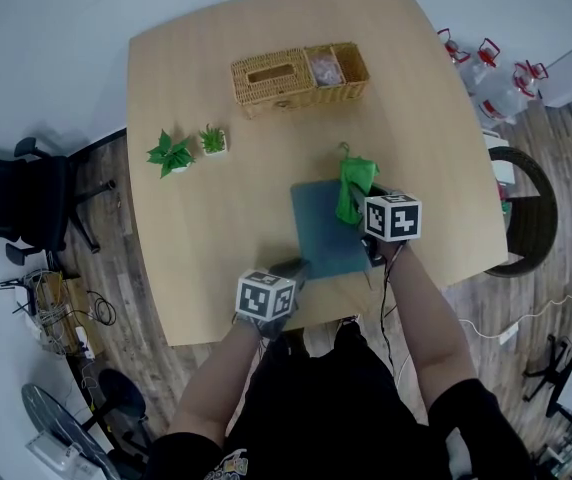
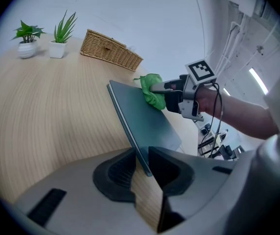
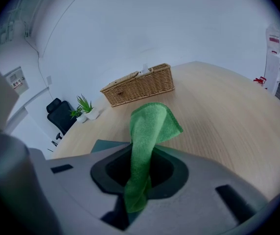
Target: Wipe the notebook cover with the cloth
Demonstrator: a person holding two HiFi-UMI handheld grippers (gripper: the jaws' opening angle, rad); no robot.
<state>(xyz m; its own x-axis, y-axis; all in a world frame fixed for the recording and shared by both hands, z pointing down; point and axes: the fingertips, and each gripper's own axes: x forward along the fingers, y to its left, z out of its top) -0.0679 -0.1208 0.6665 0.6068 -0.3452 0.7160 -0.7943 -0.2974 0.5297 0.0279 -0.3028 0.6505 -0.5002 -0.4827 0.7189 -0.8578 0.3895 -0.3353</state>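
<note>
Head view, left to right: your left gripper [image 1: 288,268] is clamped on the near-left corner of the notebook [image 1: 321,230], whose teal cover lies flat on the table [image 1: 206,238]. At the notebook's far-right corner, your right gripper [image 1: 361,208] pinches the green cloth [image 1: 354,180], which rests against the cover.
</note>
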